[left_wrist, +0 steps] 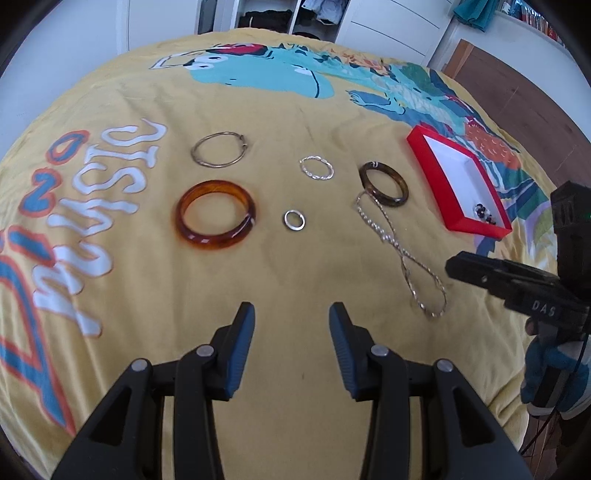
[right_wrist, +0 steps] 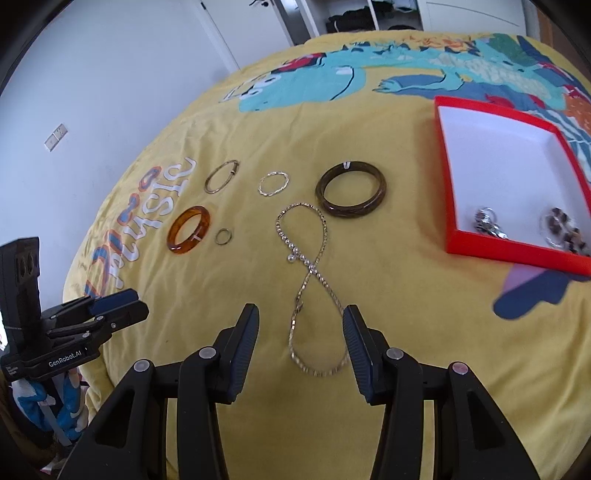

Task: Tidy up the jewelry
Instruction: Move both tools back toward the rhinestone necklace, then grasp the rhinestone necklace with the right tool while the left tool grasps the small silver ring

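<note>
Jewelry lies on a yellow printed bedspread [left_wrist: 288,273]. In the left wrist view I see an orange bangle [left_wrist: 216,216], a thin gold hoop [left_wrist: 219,149], a twisted silver ring [left_wrist: 316,168], a small silver ring [left_wrist: 294,220], a dark brown bangle [left_wrist: 384,183] and a chain necklace [left_wrist: 406,251]. My left gripper [left_wrist: 291,314] is open and empty, short of the small ring. My right gripper [right_wrist: 301,314] is open, and the lower loop of the necklace [right_wrist: 306,266] lies between its fingers; the pads do not press on it. A red box [right_wrist: 498,166] at right holds earrings [right_wrist: 487,221].
The bed's near edge runs just below both grippers. White walls and an open wardrobe [left_wrist: 266,18] stand beyond the far edge. Wooden floor [left_wrist: 517,81] shows at the right. Each gripper appears at the other view's side: the right gripper [left_wrist: 456,267], the left gripper [right_wrist: 129,304].
</note>
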Demonstrator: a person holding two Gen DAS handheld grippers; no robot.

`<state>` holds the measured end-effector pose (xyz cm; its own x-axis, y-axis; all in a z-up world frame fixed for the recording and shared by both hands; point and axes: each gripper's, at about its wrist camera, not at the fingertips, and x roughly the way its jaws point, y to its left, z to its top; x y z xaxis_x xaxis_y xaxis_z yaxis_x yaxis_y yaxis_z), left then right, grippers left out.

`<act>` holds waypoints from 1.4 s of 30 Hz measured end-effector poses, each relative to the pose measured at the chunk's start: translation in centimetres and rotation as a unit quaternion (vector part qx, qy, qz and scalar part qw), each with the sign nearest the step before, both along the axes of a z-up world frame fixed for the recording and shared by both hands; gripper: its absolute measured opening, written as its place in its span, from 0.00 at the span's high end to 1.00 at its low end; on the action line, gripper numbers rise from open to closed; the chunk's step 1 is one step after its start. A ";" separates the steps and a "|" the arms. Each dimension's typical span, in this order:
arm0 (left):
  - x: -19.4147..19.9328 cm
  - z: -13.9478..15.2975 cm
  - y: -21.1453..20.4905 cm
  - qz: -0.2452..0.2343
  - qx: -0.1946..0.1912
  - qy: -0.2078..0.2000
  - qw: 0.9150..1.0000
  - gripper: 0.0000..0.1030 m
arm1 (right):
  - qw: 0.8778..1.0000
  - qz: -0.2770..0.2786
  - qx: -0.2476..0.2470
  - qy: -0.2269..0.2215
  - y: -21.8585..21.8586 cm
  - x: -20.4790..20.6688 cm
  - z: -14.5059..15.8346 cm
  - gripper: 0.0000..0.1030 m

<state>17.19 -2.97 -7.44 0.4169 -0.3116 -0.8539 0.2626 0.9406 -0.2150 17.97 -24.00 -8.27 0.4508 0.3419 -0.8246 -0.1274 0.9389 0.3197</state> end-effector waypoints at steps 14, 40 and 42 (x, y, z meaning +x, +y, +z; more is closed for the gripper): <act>5.8 -3.0 -2.5 -0.010 0.011 0.019 1.000 0.61 | 0.998 0.045 -0.014 0.032 1.4 5.0 -5.3 0.60; 8.3 -5.2 -5.1 0.014 0.024 0.026 0.999 0.91 | 0.998 0.033 0.041 0.029 -1.4 2.6 -5.7 0.96; 8.3 -5.1 -5.1 0.014 0.024 0.027 0.999 0.92 | 0.998 0.035 0.043 0.031 -1.4 2.4 -5.5 0.96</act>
<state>25.44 -8.08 -12.56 0.3771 -0.2589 -0.8893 0.2245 0.9571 -0.1834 20.35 -25.38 -13.81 0.3734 0.4411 -0.8161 -0.1686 0.8973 0.4079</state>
